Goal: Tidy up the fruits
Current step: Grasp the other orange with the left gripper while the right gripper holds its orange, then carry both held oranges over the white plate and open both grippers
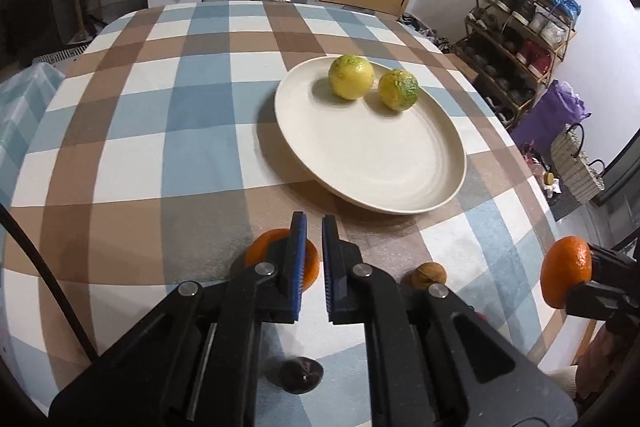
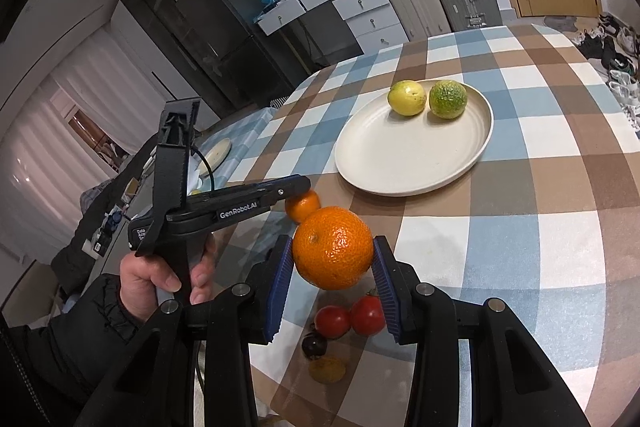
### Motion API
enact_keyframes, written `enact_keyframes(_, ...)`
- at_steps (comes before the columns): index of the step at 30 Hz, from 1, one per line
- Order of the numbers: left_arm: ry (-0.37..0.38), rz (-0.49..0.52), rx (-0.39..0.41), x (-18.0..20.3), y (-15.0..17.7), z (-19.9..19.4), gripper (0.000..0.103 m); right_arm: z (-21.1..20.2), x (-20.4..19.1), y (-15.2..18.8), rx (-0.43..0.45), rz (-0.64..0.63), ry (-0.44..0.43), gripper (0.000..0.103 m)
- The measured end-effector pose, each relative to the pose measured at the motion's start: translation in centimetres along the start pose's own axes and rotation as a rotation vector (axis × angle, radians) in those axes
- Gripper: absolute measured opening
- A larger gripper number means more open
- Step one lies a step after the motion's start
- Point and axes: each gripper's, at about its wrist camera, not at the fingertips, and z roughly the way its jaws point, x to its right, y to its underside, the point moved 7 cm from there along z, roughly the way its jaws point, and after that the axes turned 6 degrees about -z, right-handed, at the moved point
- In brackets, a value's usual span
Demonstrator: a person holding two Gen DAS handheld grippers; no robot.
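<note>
A cream plate [image 1: 360,155] [image 2: 400,155] on the checked tablecloth carries two yellow-green citrus fruits [image 1: 351,77] [image 2: 448,99]. My right gripper [image 2: 332,247] is shut on a large orange [image 2: 332,253], held above the table; in the left wrist view it shows at the right edge [image 1: 566,277]. My left gripper [image 1: 314,219] is shut with nothing between its pads. It hangs just over a small orange [image 1: 260,251] [image 2: 303,207], which lies on the cloth partly hidden behind the left finger.
Below the right gripper lie two red tomatoes [image 2: 332,321], a dark round fruit [image 2: 314,345] [image 1: 302,373] and a brownish fruit [image 2: 327,369] [image 1: 430,273]. A person's hand [image 2: 160,279] grips the left tool's handle. Suitcases, drawers and a shoe rack stand beyond the table.
</note>
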Motion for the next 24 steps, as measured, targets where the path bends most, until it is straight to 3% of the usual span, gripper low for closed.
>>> enact_keyframes(1, -0.002, 0.005, -0.002, 0.1, 0.1, 0.0, 0.01, 0.0, 0.0, 0.0, 0.001, -0.002, -0.001, 0.041)
enact_keyframes(2, -0.007, 0.012, 0.002, 0.3, 0.1, -0.2, 0.022, 0.0, -0.1, 0.0, 0.0, -0.004, -0.001, 0.041)
enact_keyframes(3, -0.014, 0.024, 0.018, 0.4, 0.0, -0.5, 0.044, 0.0, -0.1, 0.0, -0.002, -0.004, -0.001, 0.041)
enact_keyframes(4, -0.028, 0.028, 0.029, 0.5, 0.0, -0.7, 0.06, 0.1, -0.1, 0.0, -0.004, -0.003, -0.001, 0.041)
enact_keyframes(5, -0.049, 0.026, 0.037, 0.3, 0.1, -0.8, 0.087, 0.1, -0.1, 0.1, -0.007, -0.002, 0.0, 0.041)
enact_keyframes(6, -0.062, 0.016, 0.046, 0.1, 0.2, -0.9, 0.09, 0.2, 0.0, 0.1, -0.008, -0.002, 0.0, 0.041)
enact_keyframes(12, -0.109, 0.0, 0.025, -1.7, 0.2, -0.2, 0.09, 0.0, 0.0, -0.3, 0.003, 0.0, -0.008, 0.041)
enact_keyframes(16, -0.099, -0.021, 0.015, -2.7, 0.1, 0.0, 0.088, -0.1, -0.1, -0.3, 0.006, -0.003, -0.009, 0.041)
enact_keyframes(21, -0.084, -0.079, -0.059, -5.5, 0.3, 1.6, 0.071, -0.3, -0.1, -0.4, 0.011, 0.0, -0.013, 0.041)
enact_keyframes(24, -0.068, -0.119, -0.061, -6.6, 0.3, 1.9, 0.063, -0.4, -0.1, -0.5, 0.017, 0.004, -0.018, 0.041)
